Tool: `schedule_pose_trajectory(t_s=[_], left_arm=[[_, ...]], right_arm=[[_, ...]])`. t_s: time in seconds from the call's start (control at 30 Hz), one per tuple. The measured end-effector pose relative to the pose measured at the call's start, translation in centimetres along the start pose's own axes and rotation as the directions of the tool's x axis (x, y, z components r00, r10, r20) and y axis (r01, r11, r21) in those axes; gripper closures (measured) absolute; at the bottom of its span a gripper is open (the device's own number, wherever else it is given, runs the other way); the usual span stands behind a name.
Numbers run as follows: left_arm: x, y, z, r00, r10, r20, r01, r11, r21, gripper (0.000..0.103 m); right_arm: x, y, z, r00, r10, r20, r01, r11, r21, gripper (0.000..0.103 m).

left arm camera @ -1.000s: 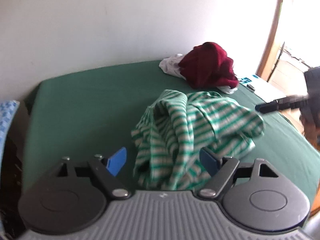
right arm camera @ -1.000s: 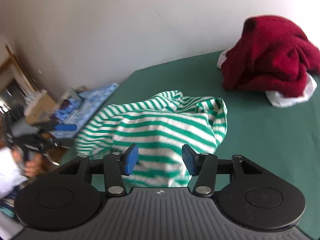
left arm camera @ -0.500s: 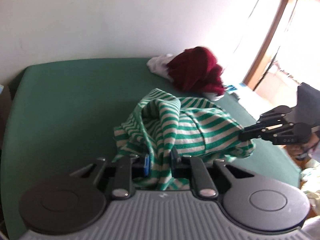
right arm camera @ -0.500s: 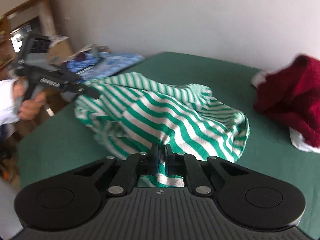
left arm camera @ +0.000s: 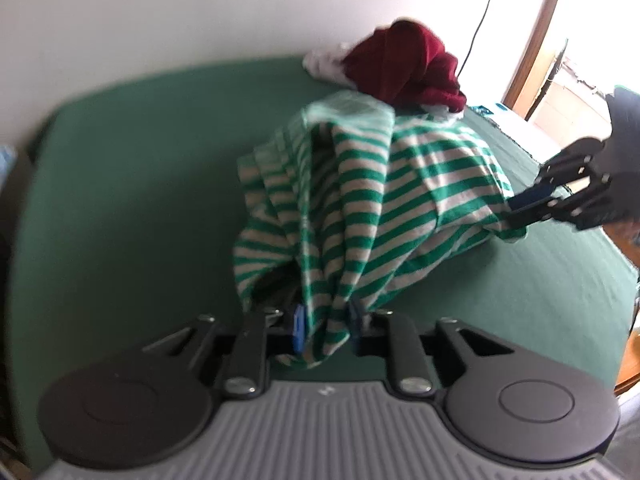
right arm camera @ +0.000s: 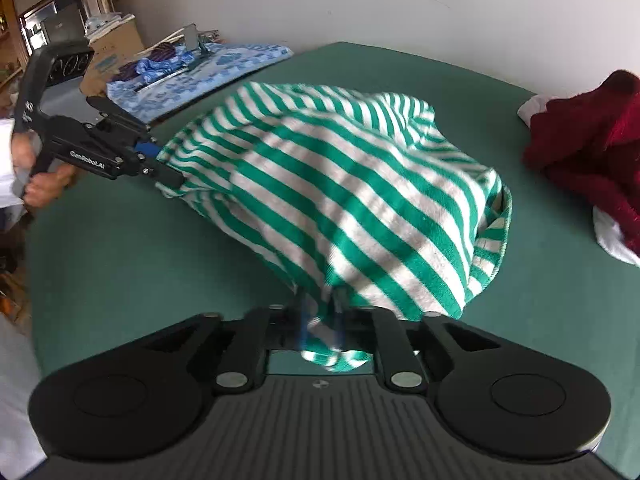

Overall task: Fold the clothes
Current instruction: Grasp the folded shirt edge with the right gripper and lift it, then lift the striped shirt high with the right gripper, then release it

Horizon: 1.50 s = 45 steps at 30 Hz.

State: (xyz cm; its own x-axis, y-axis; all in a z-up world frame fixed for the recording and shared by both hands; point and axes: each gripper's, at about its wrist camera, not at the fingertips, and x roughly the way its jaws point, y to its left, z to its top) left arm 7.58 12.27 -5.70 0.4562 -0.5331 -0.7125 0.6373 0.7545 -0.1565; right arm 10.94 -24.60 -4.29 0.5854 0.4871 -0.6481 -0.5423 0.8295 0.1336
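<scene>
A green-and-white striped garment (left arm camera: 360,200) (right arm camera: 340,200) hangs stretched between both grippers above the green table (left arm camera: 128,184) (right arm camera: 140,264). My left gripper (left arm camera: 325,326) is shut on one bunched edge of it; in the right wrist view that same gripper (right arm camera: 176,178) shows at the left, clamped on the cloth, with a hand (right arm camera: 40,184) on its handle. The opposite edge is pinched in my shut right gripper (right arm camera: 320,322), which appears in the left wrist view at the right (left arm camera: 510,208). The garment's middle sags toward the table.
A dark red garment (left arm camera: 404,64) (right arm camera: 592,144) lies crumpled on a white one (left arm camera: 324,62) at the table's far side. A blue patterned cloth (right arm camera: 200,76) with clutter and a cardboard box (right arm camera: 116,42) sits beyond the table's left edge. A bright doorway (left arm camera: 580,40) lies to the right.
Both grippers went from open around the heap to shut on its edges, then lifted and pulled apart. The striped garment rose off the table and spread between them.
</scene>
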Motion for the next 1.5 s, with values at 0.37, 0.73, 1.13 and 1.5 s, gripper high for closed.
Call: schedule_pose_trajectory(t_s=[0.37,0.73,1.13,1.5], left_arm=[[2.2,-1.0,2.6,0.998,0.016,0.054,-0.016,1.0,0.002,0.048],[3.1,-0.4,2.0,0.996,0.043,0.082,-0.037,0.997,-0.069,0.038],[-1.2,-3.2,3.0,0.972,0.1,0.214,-0.114,0.992,0.053,0.012],[-2.3,-5.5,4.0,0.963,0.033,0.266,-0.077,0.985,0.157,0.009]], right_arm=[[2.5,-0.1,2.4,0.997,-0.045,0.063,0.037,0.992,0.121,0.079],[2.7,-6.7,7.4,0.986,-0.073,0.149,-0.019,0.842,0.539,0.049],[14.4,-10.6,8.6,0.99,0.012,-0.137,0.087,0.72,0.689,0.094],[2.9,-6.3,15.2,0.981,-0.029,0.191,-0.093,0.795,0.6,0.095]])
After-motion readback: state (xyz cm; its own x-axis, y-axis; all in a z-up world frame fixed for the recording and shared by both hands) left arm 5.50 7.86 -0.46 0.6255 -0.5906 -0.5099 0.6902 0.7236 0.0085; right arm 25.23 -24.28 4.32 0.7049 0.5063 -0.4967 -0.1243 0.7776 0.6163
